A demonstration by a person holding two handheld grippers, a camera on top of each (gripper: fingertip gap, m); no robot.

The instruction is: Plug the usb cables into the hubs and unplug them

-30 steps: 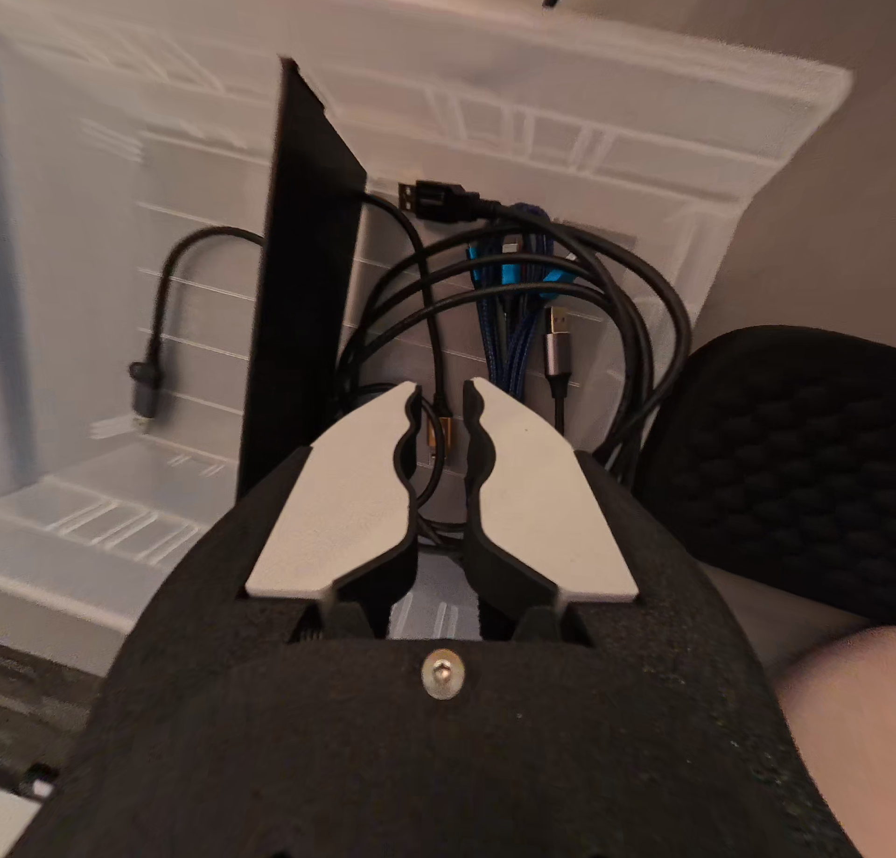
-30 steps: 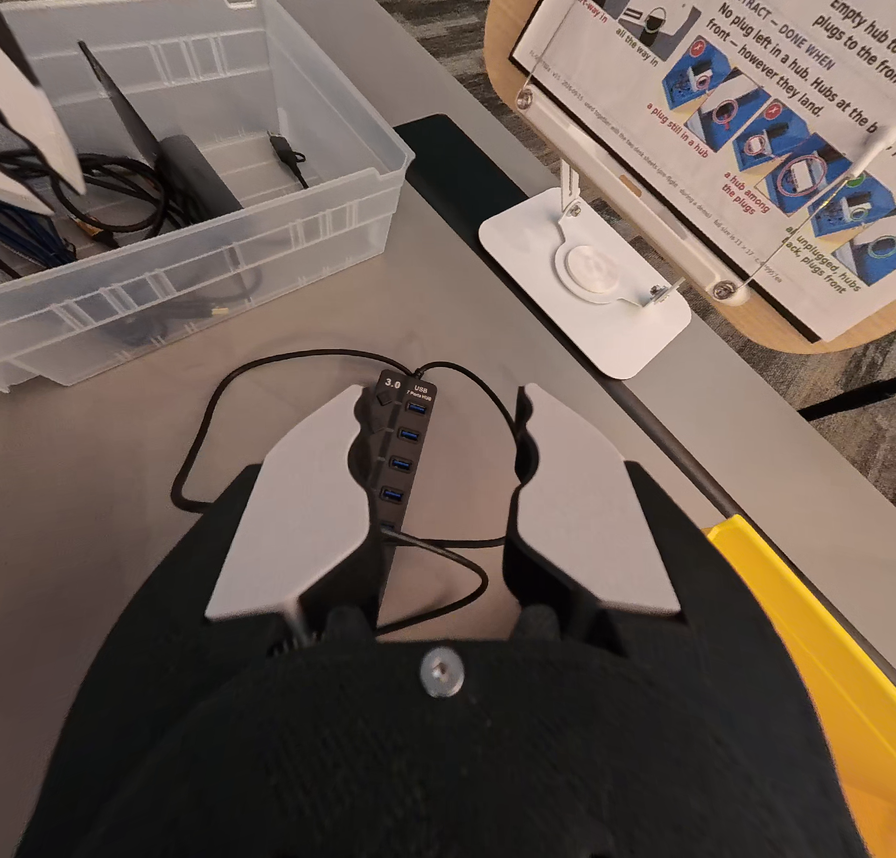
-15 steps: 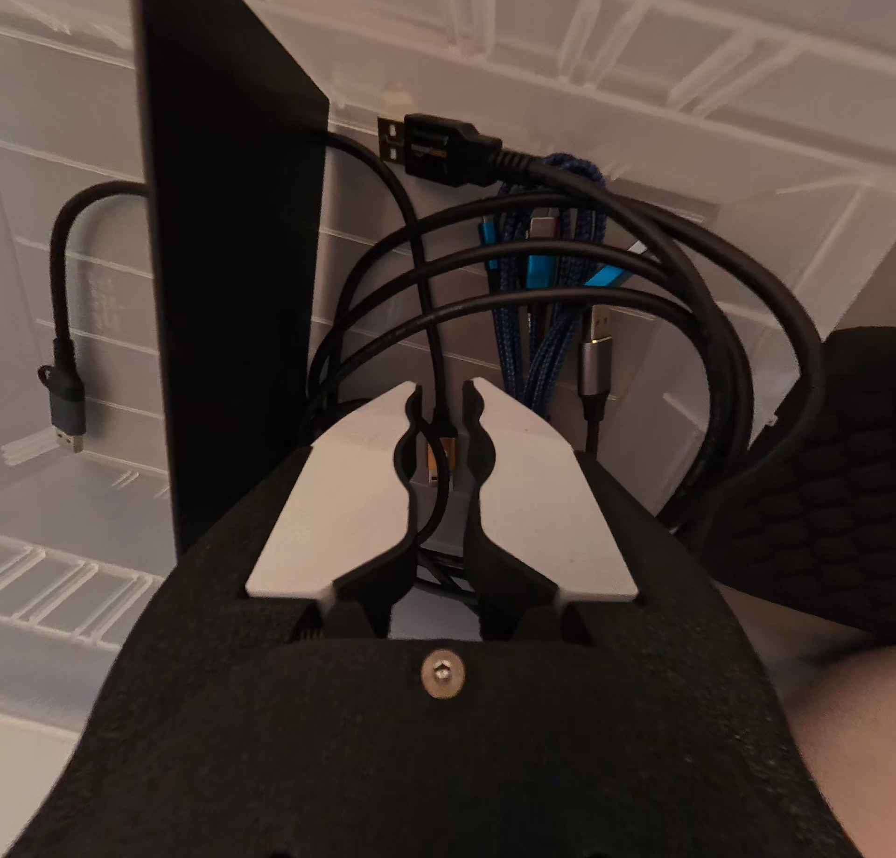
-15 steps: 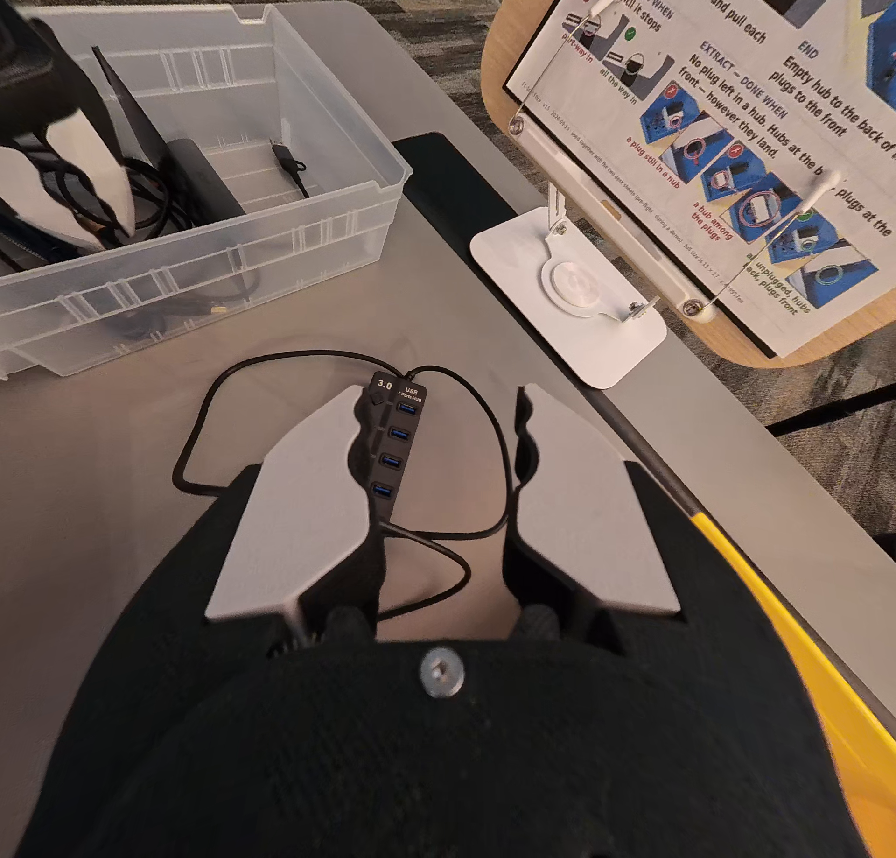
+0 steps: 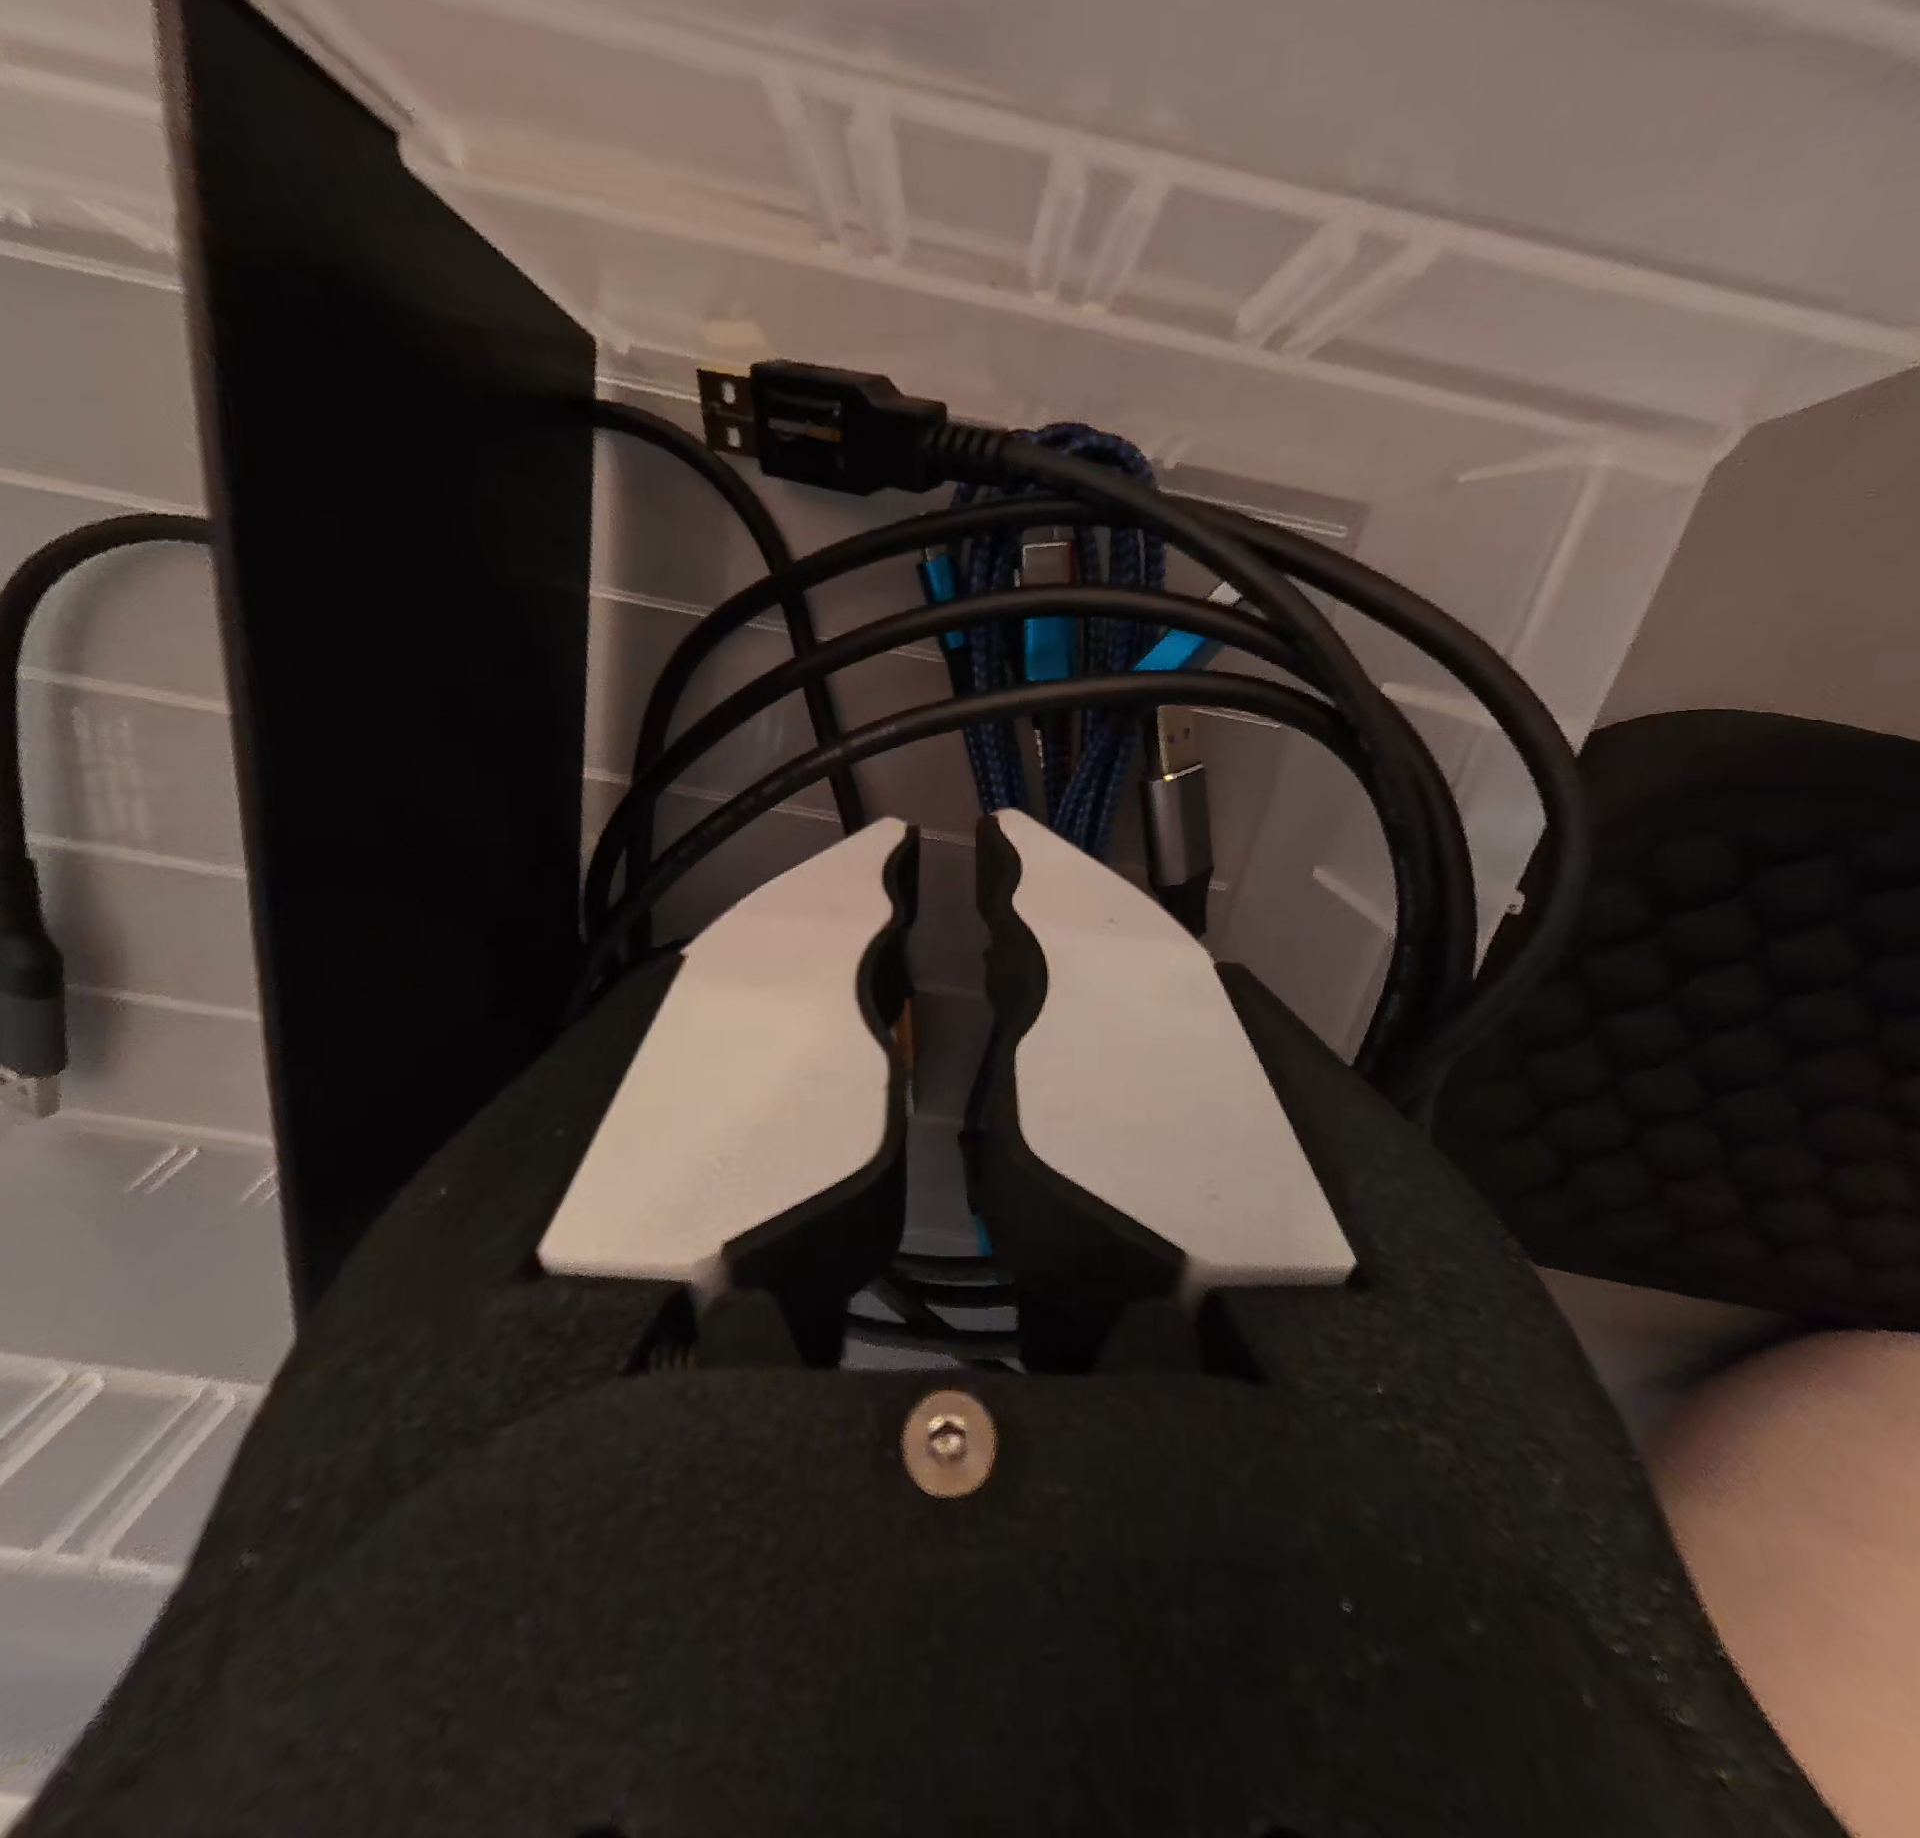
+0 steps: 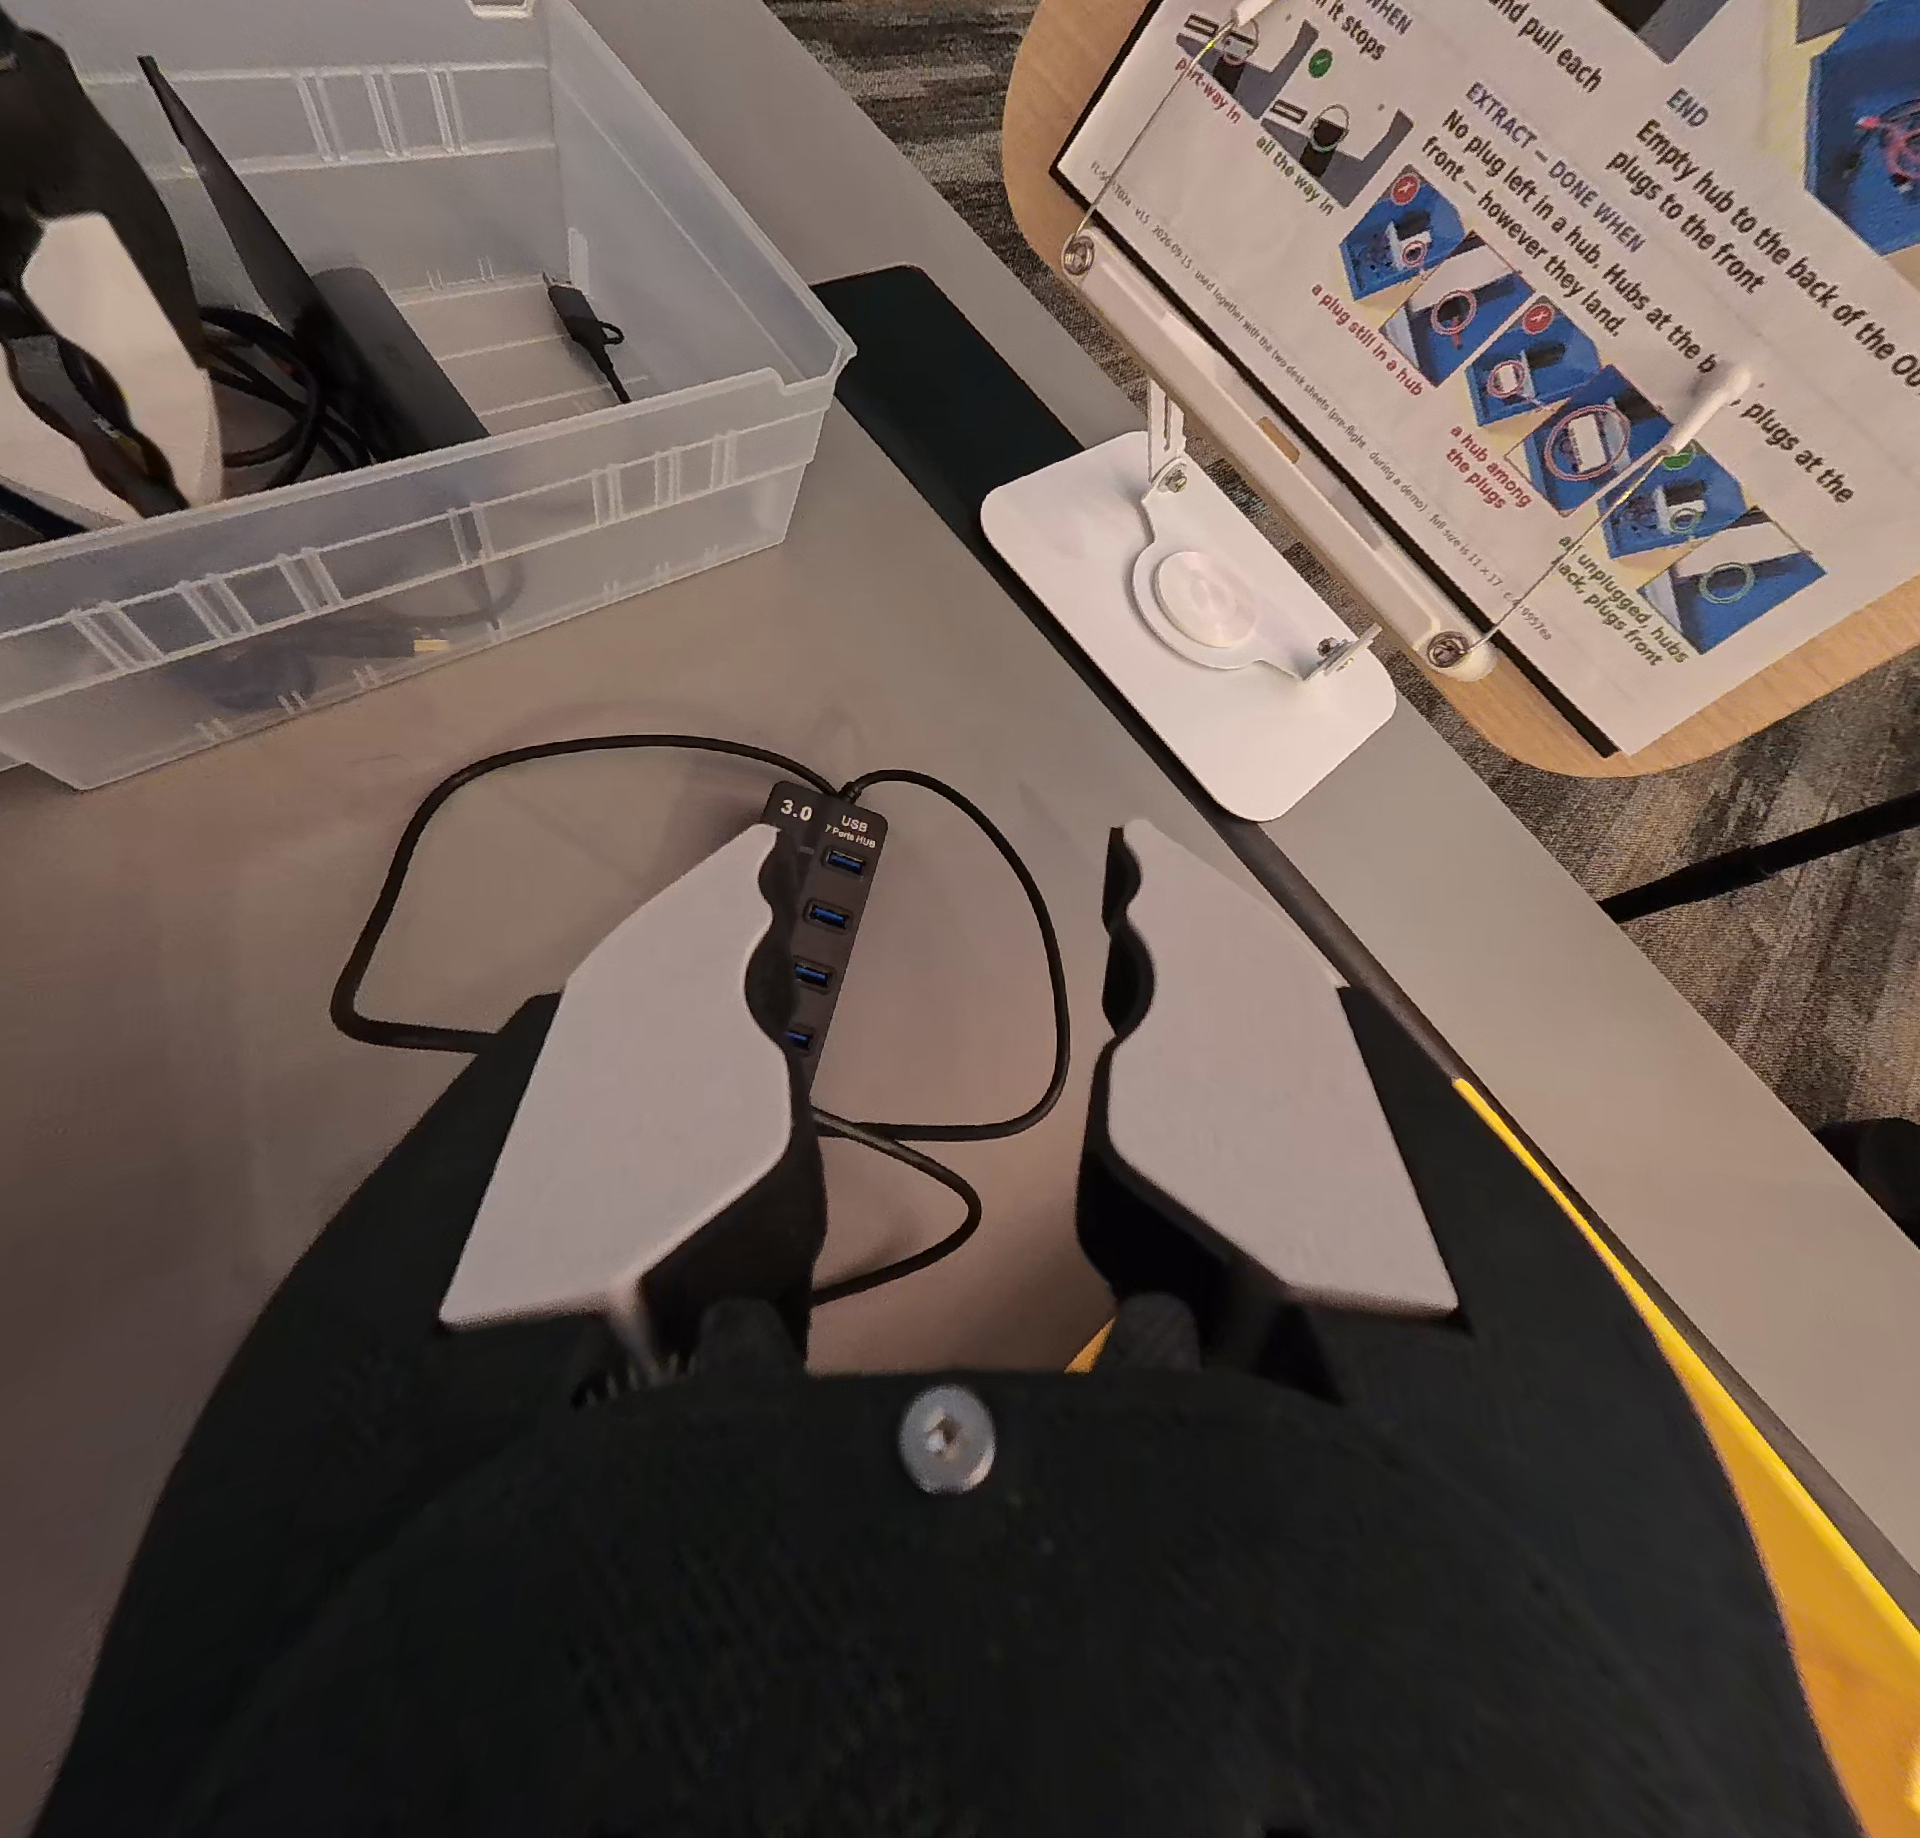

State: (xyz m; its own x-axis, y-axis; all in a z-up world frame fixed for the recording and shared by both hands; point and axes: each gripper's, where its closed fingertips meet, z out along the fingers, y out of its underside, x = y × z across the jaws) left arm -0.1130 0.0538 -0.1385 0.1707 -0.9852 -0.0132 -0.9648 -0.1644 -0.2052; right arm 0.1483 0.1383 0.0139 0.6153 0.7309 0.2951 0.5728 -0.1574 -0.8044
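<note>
- Since half a second ago, the gap between the fingers of the left tool [image 5: 948,832] is seen to have narrowed, and the clear bin [image 5: 1039,178] is brought closer in its view; the right tool [image 6: 945,838] is hardly shifted.
- The left tool is closed to a thin slit, and a gold-tipped plug [image 5: 908,1025] of a thin black cable is pinched between its fingers, mostly hidden behind the finger at 9 o'clock.
- Beyond the tips, toward 12 o'clock, looped black cables [image 5: 1039,614] are laid over a blue braided cable [image 5: 1091,780]; a black USB plug [image 5: 810,427] is seen above them and a grey plug [image 5: 1174,832] at 2 o'clock.
- A black divider [image 5: 395,593] is stood upright at 10 o'clock, with another cable end [image 5: 31,957] in the compartment past it.
- The right tool is held wide open over the worktop [image 6: 208,957], and nothing is gripped.
- The black hub [image 6: 831,915] is laid flat on the worktop between the open fingers, close against the 9 o'clock finger, its own lead curled around it.
- The bin is placed at 10 o'clock of the hub, a white sheet stand [image 6: 1184,604] at 2 o'clock, and a yellow bin [image 6: 1818,1632] at 4 o'clock.
</note>
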